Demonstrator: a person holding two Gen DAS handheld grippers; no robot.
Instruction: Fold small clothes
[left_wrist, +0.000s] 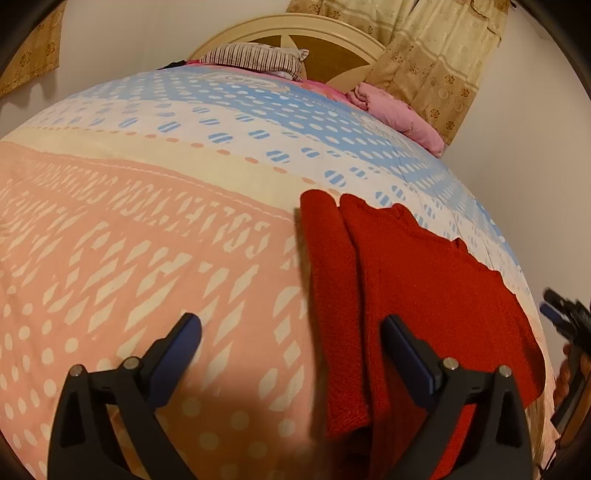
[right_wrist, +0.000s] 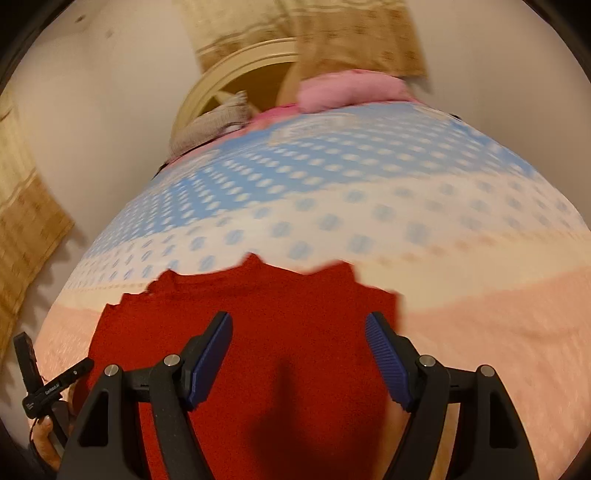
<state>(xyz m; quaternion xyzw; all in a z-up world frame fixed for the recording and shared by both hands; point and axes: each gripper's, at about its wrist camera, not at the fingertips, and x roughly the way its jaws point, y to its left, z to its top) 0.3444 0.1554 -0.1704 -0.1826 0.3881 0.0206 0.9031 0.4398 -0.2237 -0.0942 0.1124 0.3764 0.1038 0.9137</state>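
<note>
Hovering over a bed, the left gripper (left_wrist: 291, 328) has its jaws spread wide with nothing between them; its right finger (left_wrist: 402, 343) sits above the near left part of a red knitted garment (left_wrist: 406, 280). That garment lies flat on the patterned bedspread (left_wrist: 147, 229), near the bed's right edge, one long fold along its left side. From the right wrist view, the right gripper (right_wrist: 299, 332) hangs over the garment's middle, jaws apart and pinching nothing. Farther off, the bedspread turns from peach to blue dots. At the far end lie a striped pillow (left_wrist: 255, 59), a pink quilt (left_wrist: 399, 110), a cream headboard (left_wrist: 295, 27) and floral curtains (left_wrist: 436, 59).
</note>
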